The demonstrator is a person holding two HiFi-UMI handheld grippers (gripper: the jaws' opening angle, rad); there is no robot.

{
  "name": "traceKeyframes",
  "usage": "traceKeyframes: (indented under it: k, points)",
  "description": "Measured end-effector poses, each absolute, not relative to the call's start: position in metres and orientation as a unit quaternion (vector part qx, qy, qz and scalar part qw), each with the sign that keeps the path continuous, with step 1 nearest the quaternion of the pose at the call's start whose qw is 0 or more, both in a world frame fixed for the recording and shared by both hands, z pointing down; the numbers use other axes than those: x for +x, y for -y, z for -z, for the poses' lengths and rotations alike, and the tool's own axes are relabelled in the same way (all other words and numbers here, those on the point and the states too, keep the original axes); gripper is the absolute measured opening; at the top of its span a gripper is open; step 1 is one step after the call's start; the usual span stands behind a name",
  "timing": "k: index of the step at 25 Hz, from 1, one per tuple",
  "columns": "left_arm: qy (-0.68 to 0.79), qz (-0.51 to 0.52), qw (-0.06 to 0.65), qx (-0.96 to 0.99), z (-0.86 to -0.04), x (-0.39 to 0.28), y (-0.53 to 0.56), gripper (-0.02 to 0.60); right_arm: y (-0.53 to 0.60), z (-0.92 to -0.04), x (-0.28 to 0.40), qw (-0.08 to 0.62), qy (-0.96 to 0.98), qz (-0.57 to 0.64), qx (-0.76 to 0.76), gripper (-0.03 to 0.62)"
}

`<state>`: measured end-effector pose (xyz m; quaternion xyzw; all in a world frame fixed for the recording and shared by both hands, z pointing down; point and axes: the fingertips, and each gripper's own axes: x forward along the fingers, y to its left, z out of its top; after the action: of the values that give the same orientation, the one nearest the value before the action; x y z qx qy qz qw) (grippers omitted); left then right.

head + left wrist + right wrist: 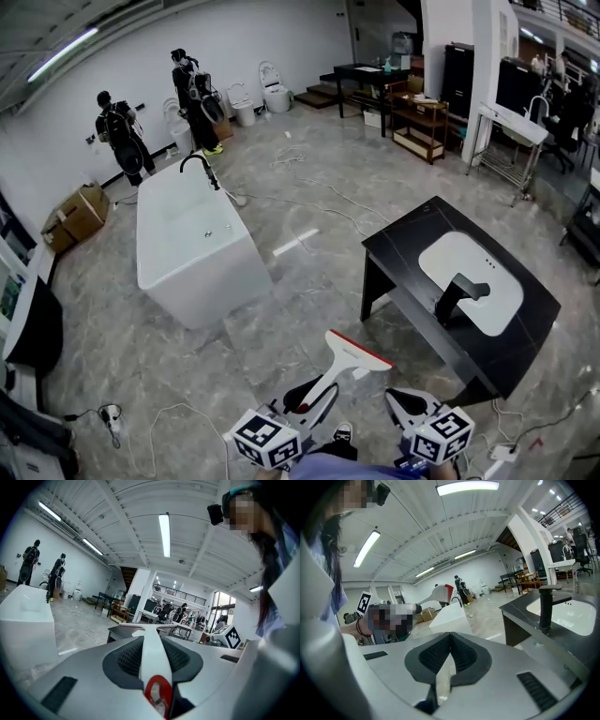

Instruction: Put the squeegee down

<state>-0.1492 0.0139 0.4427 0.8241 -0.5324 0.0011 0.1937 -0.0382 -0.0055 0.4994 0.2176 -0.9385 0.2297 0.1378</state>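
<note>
Clamping squeegee point(349, 354), left gripper point(306, 397) tilted upward; right gripper point(450, 645) fingers point(434, 659) together.

Long ceiling tube lights point(164, 534) fill the hall with even, bright white light. In the right gripper view one tube point(467, 487) blooms at the top edge. The polished floor point(112, 319) carries a pale sheen and only soft shadows. Both gripper views bend strongly toward black, vignetted corners. Close to the lens, the squeegee point(152, 656) handle looks soft, while the distance stays sharp.
</note>
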Motion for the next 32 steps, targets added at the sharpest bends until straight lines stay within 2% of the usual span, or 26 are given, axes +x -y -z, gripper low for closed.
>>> traceKeyframes:
  k: [8,24,32]
  points:
    - [0.511,0.0,0.203,0.835,-0.455,-0.184,0.019,0.114,0.029,-0.504,-0.074,0.144,0.937,-0.226,0.226,0.017]
    - [0.53,-0.005,0.237,0.814,-0.477,-0.207,0.046,0.114,0.073,-0.519,-0.086,0.153,0.932,-0.245,0.22,0.017]
    - [0.542,-0.011,0.239,0.805,-0.482,-0.205,0.118,0.114,0.148,-0.521,-0.077,0.136,0.935,-0.249,0.213,0.017]
